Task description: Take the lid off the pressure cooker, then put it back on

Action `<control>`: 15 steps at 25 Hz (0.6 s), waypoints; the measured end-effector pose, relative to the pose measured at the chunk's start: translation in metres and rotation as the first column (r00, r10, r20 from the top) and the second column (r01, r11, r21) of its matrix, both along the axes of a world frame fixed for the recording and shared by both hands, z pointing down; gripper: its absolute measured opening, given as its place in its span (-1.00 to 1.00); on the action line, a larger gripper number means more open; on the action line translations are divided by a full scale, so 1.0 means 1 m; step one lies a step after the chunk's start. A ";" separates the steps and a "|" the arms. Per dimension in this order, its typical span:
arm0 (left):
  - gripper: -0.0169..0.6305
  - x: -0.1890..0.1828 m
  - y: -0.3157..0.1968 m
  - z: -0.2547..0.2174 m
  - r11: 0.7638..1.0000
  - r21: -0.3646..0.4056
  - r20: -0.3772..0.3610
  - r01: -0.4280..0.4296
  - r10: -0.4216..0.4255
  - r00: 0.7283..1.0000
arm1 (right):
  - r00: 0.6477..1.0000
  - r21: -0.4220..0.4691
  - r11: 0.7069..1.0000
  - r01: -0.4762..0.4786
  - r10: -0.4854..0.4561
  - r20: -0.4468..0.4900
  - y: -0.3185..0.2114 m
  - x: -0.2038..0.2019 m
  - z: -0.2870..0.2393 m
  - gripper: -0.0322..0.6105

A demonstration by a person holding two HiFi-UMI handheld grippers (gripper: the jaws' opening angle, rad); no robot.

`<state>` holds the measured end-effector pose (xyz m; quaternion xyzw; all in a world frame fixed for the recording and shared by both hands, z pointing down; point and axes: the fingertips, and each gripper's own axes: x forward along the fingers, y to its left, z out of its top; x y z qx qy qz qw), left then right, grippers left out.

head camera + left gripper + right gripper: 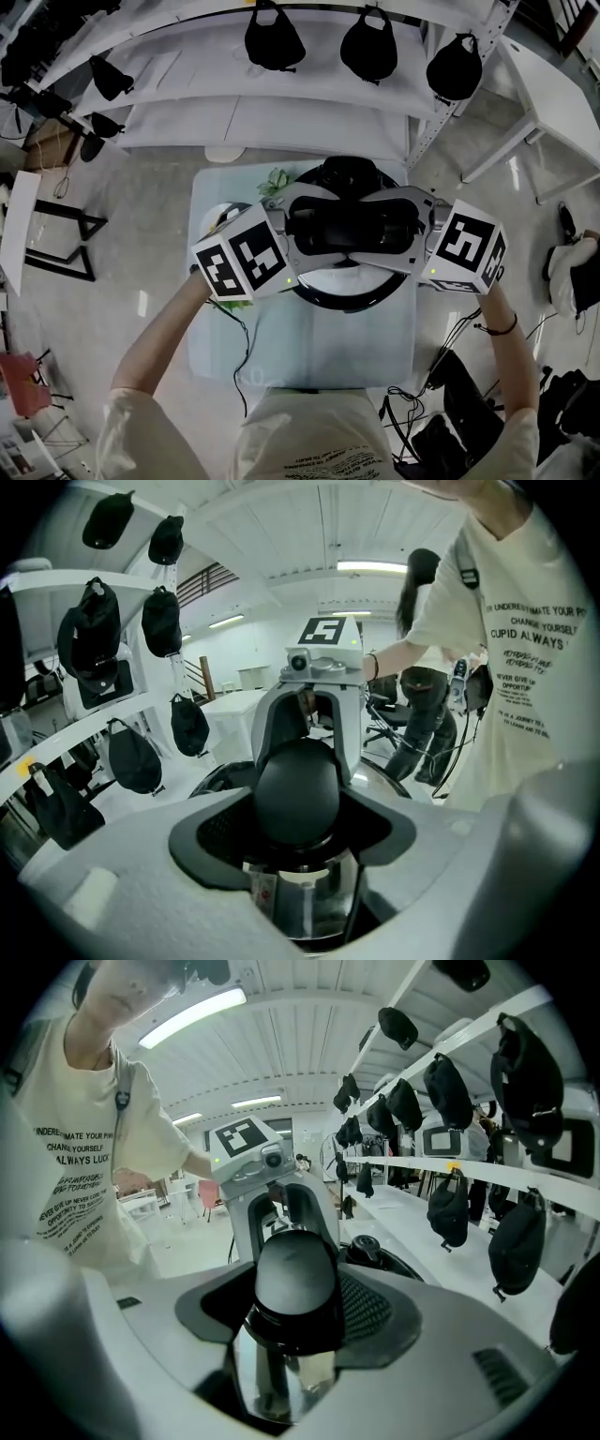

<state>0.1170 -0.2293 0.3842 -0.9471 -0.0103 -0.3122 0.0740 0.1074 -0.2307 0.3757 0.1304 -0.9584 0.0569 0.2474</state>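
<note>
The steel pressure cooker [342, 298] stands on a small pale table [309, 342], its dark lid [349, 172] on top. My left gripper [292, 223] reaches in from the left and my right gripper [412, 223] from the right, facing each other across the pot. In the left gripper view a rounded black side handle [297, 789] fills the gap between the jaws of the left gripper [297, 806], with the right gripper [323, 667] beyond. The right gripper [295, 1290] likewise grips the opposite black handle [295, 1274]. A black lid knob [364, 1246] shows behind it.
White shelves [281, 84] with several black caps [274, 39] stand behind the table. A green leafy item [275, 181] and a white object [225, 214] lie at the table's far left, and a black cable [242, 349] runs down its left side. A white desk [553, 103] is at the right.
</note>
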 end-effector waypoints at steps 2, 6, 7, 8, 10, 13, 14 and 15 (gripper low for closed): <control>-0.05 0.000 0.000 -0.003 1.000 0.006 0.002 0.003 -0.003 1.000 | 1.000 0.005 1.000 0.004 -0.004 0.002 0.000 0.000 -0.003 -0.05; -0.05 0.000 0.002 -0.009 1.000 0.016 0.002 0.010 -0.010 1.000 | 1.000 0.017 1.000 0.024 -0.025 0.017 0.003 -0.001 -0.010 -0.05; -0.05 0.000 0.003 -0.011 1.000 0.020 0.003 0.012 -0.012 1.000 | 0.999 0.021 0.999 0.029 -0.029 0.018 0.004 -0.001 -0.012 -0.05; -0.05 0.000 0.005 -0.013 1.000 0.025 0.003 0.014 -0.014 1.000 | 0.999 0.025 0.999 0.030 -0.030 0.018 0.006 -0.001 -0.013 -0.05; -0.05 0.000 0.008 -0.017 0.999 0.035 0.003 0.017 -0.017 1.000 | 0.999 0.034 0.999 0.030 -0.030 0.015 0.009 -0.002 -0.017 -0.05; -0.05 -0.003 0.016 -0.023 0.999 0.048 0.006 0.021 -0.021 1.000 | 0.999 0.046 0.998 0.036 -0.037 0.018 0.017 -0.004 -0.023 -0.05; -0.05 -0.004 0.019 -0.025 0.998 0.051 0.007 0.022 -0.022 1.000 | 0.999 0.050 0.998 0.038 -0.039 0.018 0.020 -0.005 -0.025 -0.05; -0.05 -0.005 0.023 -0.026 0.998 0.054 0.008 0.022 -0.023 1.000 | 0.999 0.055 0.998 0.041 -0.043 0.020 0.024 -0.006 -0.026 -0.05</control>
